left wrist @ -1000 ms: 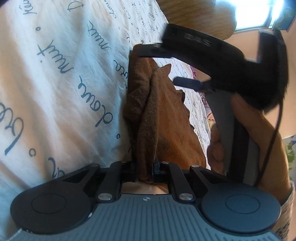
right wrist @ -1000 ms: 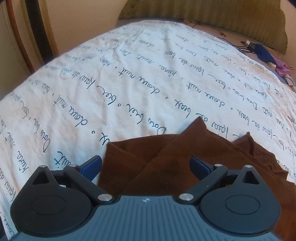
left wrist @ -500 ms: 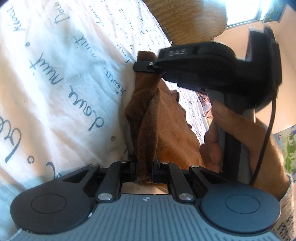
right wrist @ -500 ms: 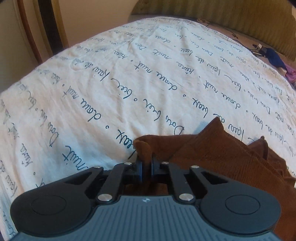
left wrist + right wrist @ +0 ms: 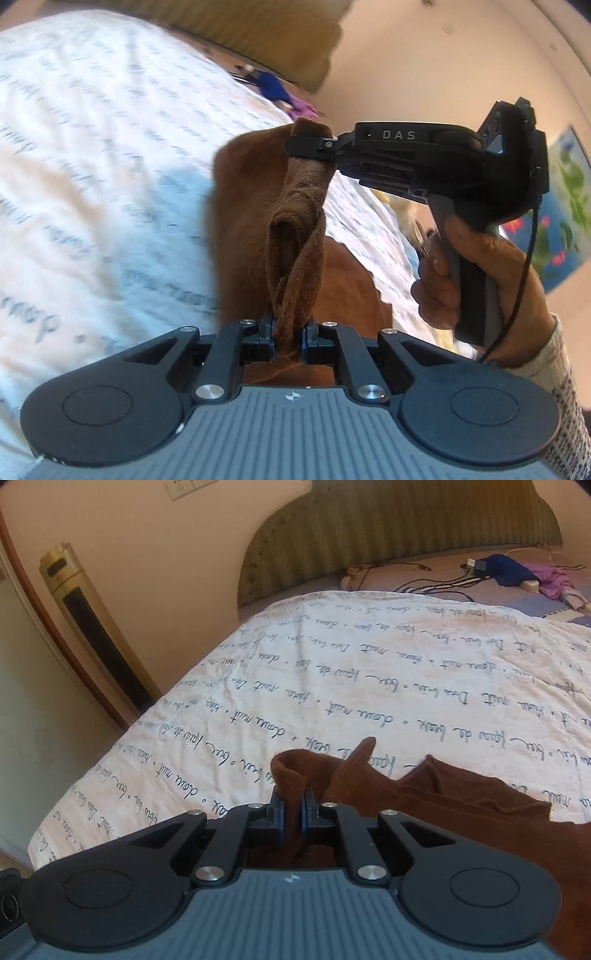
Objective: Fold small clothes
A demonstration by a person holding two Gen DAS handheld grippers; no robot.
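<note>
cloth (image 5: 295,236) | stretched between both hand-held grippers (each clamped)

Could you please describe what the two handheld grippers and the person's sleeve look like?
Each gripper, left gripper and right gripper, has black linkage arms with silver pivot screws, a ribbed grey body and blue finger pads. The right one carries white "DAS" lettering, a grey handle and a thin black cable. The sleeve is light patterned knit.

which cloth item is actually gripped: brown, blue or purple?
The brown cloth. Both hand-held grippers, left and right, are shut on its edge above the sheet. The blue and purple ones lie untouched near the headboard.
</note>
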